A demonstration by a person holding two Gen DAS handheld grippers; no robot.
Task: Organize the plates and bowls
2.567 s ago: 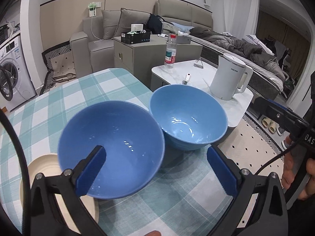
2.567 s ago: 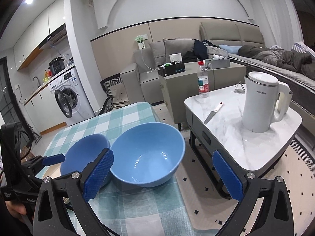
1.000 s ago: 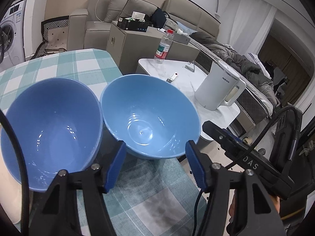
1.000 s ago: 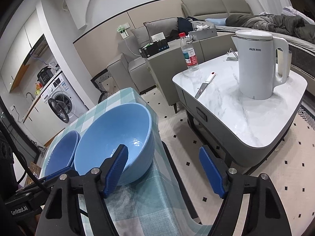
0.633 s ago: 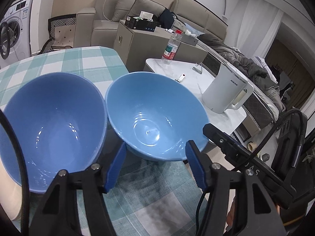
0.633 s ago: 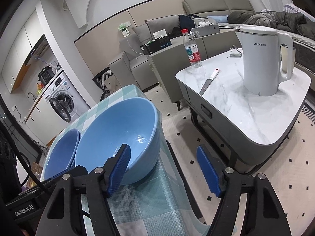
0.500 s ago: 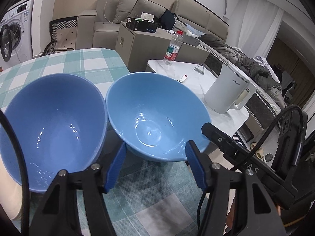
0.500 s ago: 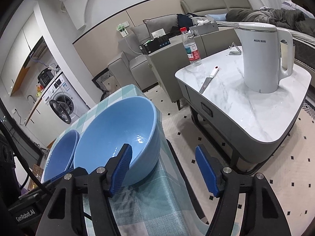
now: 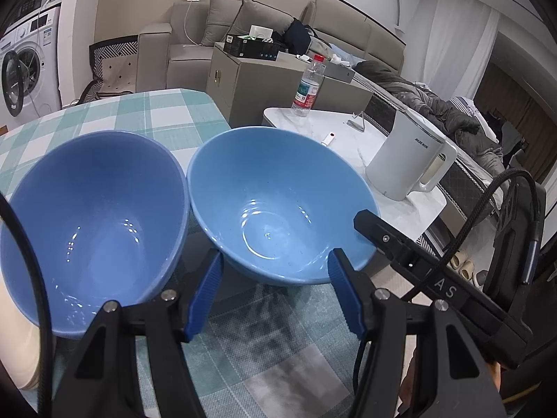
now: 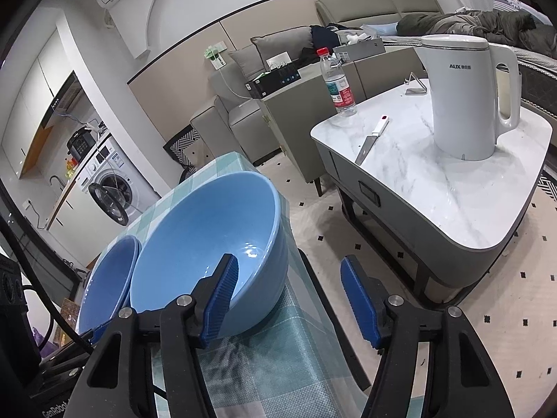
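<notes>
Two blue bowls stand side by side on the checked table (image 9: 278, 355): a darker bowl (image 9: 94, 230) on the left and a lighter bowl (image 9: 278, 202) on the right. My left gripper (image 9: 275, 256) stands open just in front of the lighter bowl, its fingertips level with the near wall. My right gripper (image 10: 289, 261) straddles the lighter bowl's (image 10: 195, 244) right wall, one finger inside and one outside. Its jaws are closing and the outer pad is still clear of the wall. The darker bowl (image 10: 108, 278) sits beyond.
A cream plate (image 9: 17, 348) peeks out by the darker bowl at the lower left. The table edge drops off right beside the lighter bowl. Beyond it, a marble side table (image 10: 470, 202) holds a white kettle (image 10: 463, 97), a water bottle (image 10: 339, 83) and a knife (image 10: 369, 142).
My right gripper's jaws have narrowed around the lighter bowl's wall. Earlier, my left gripper shifted from the darker bowl to the lighter one and narrowed; over the last second it has held still.
</notes>
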